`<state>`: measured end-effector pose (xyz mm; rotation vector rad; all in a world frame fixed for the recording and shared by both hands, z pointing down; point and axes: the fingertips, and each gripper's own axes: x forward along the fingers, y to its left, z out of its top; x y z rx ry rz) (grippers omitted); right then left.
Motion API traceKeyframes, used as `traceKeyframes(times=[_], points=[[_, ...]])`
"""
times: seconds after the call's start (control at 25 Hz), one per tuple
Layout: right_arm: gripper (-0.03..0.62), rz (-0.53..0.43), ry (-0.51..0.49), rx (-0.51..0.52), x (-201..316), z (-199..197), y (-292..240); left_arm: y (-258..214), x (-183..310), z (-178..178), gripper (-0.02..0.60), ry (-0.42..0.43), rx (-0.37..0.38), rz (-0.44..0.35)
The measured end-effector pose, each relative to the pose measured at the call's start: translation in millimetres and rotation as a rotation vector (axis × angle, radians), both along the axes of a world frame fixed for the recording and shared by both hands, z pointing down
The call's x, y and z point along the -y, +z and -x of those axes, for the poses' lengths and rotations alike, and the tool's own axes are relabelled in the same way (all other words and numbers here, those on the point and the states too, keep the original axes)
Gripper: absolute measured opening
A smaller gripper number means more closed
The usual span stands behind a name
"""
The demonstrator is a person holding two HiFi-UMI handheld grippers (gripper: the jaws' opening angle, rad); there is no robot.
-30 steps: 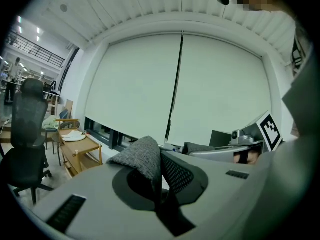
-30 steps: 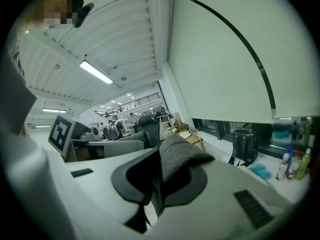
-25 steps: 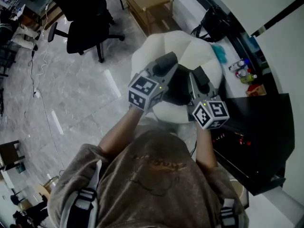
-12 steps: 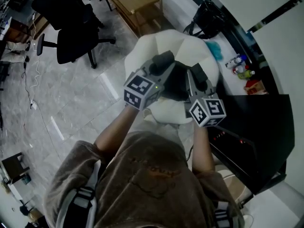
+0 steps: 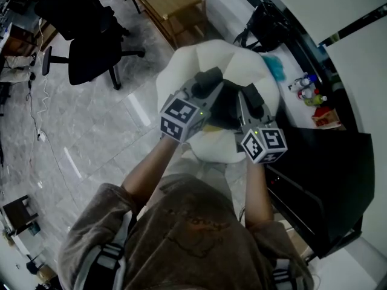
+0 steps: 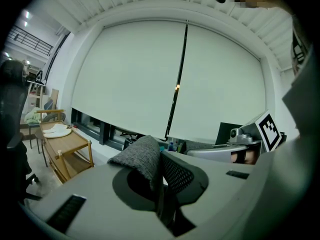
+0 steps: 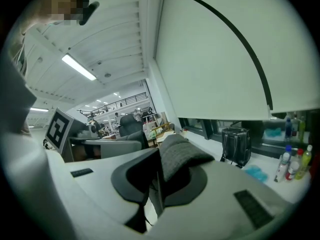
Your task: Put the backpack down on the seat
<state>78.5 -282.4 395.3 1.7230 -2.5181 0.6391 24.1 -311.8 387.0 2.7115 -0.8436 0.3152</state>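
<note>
The task looked close to its end but not finished. The left gripper (image 6: 160,180) had its jaws clamped on a grey strap (image 6: 141,156), and the right gripper (image 7: 156,184) had its jaws clamped on a second strap (image 7: 184,156) of the same cloth. From above, the dark backpack (image 5: 225,109) hung between the two grippers, directly over the white seat (image 5: 199,56). The head view could not settle whether its base touched the cushion or hung just above it. Judging by this, the carry to the seat was done. What was left was to set the backpack's full weight down, open both pairs of jaws and draw the grippers clear.

Counted from left to right:
- One black office chair (image 5: 81,47) stood on the floor.
- One wooden rack (image 5: 172,5) stood near it.
- One seat was in view.
- One backpack was in view, with two straps and two grippers on them.
- One black bag (image 5: 266,24) stood beyond the seat.
- About three bottles (image 7: 295,161) stood on the ledge; they were too small to count with certainty.
- One dark desk (image 5: 329,174) stood at the far right.
</note>
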Motion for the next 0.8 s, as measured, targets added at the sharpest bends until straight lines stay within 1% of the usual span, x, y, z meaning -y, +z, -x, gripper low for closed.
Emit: traceKeyframes(times=[0.44,0.56,0.8], points=[[0.031,0.033,0.022,0.008,36,-14,51,53,38,-16,0.032,0.029,0.035,0.028],[0.031,0.037,0.016,0.003,47,-16,65,66,49,-19,0.032,0.030,0.036,0.034],[0.031,0.049,0.035,0.006,67,-27,90,90,66,-32,0.032,0.045,0.042,0.038]])
